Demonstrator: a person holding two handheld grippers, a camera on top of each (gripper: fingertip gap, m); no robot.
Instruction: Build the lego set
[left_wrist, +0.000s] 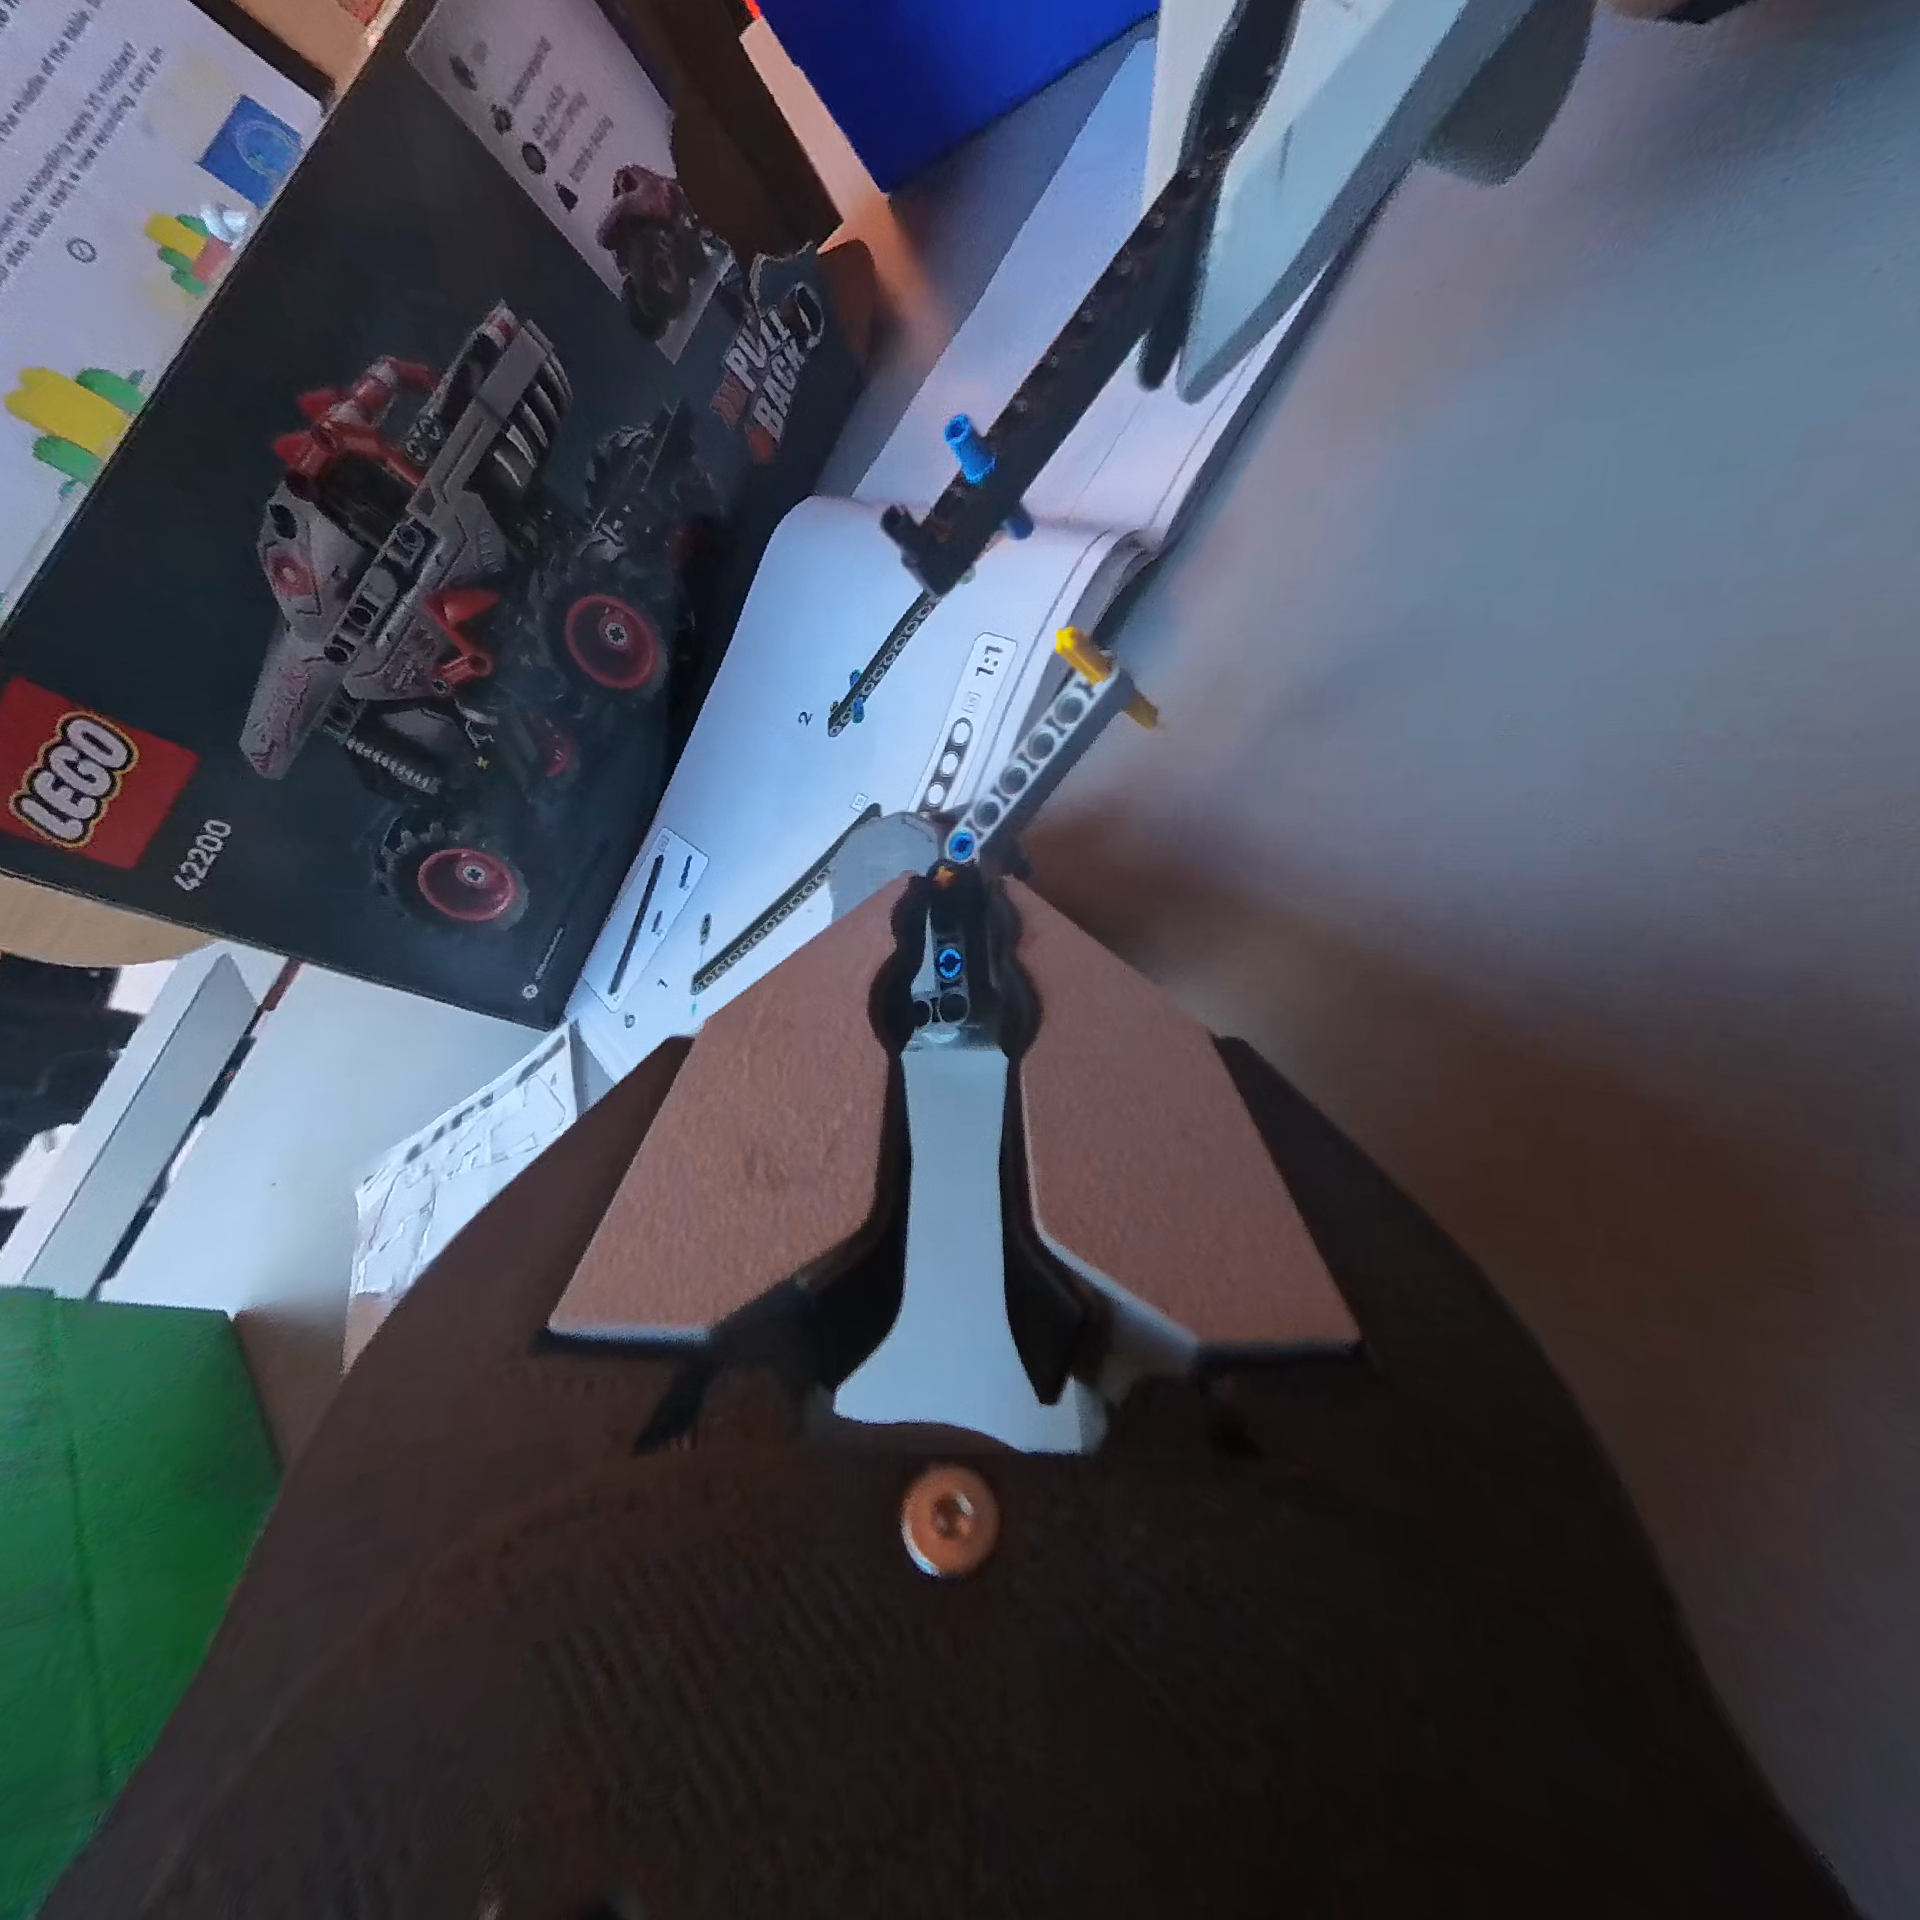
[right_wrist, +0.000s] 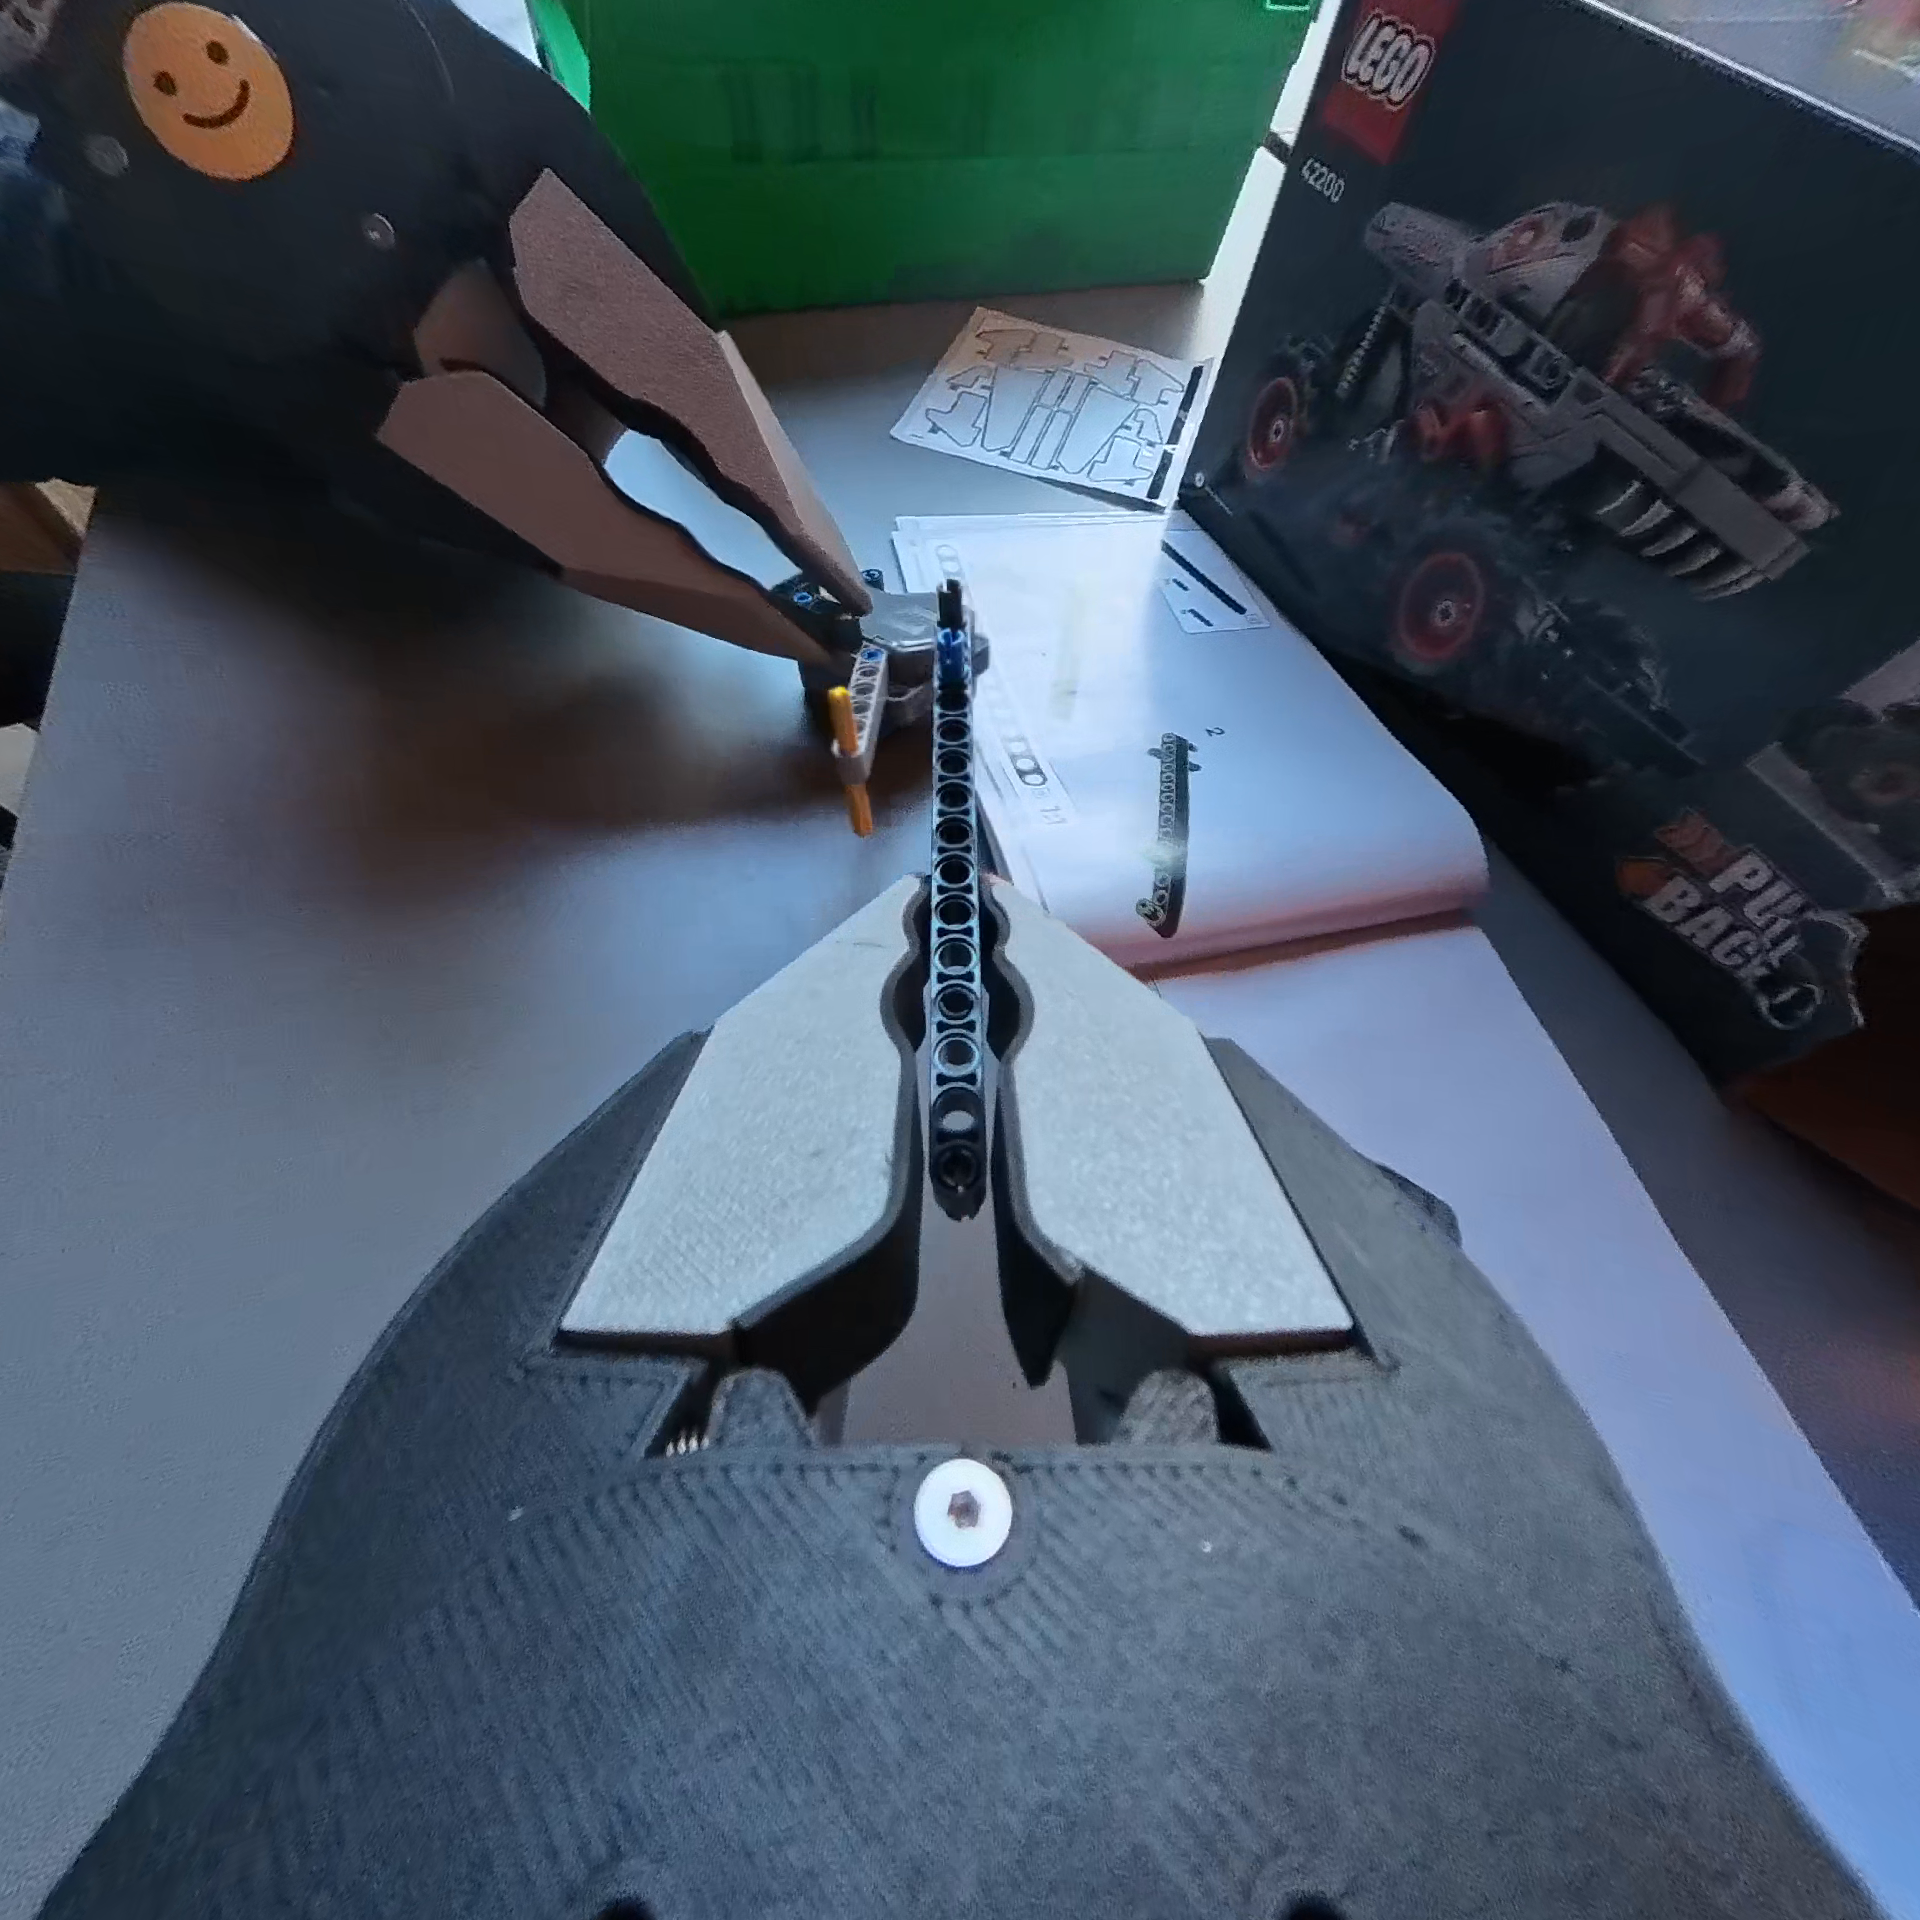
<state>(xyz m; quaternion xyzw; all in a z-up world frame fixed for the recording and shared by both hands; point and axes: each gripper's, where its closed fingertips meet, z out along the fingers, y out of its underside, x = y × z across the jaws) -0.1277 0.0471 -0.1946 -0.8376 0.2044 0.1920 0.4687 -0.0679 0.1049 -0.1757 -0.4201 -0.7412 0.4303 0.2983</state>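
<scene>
2 grippers pinch: right gripper (right_wrist: 958, 914) a long holed black beam (right_wrist: 951, 831), left gripper (left_wrist: 951, 883) a grey assembly (left_wrist: 1023, 774).

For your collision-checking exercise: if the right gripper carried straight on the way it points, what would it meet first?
Probably the grey assembly held by the left gripper: the black beam's far tip would reach it first, though depth is unclear.

The box (right_wrist: 1621, 540) and green bin (right_wrist: 914, 156) are cut off by the right wrist view's edges. In the left wrist view, the right tongs (left_wrist: 1195, 301) are blurred, their tips hiding the black beam's (left_wrist: 1049, 416) far end. The left tongs (left_wrist: 951, 935) cover most of the grey assembly (left_wrist: 945, 987).
</scene>
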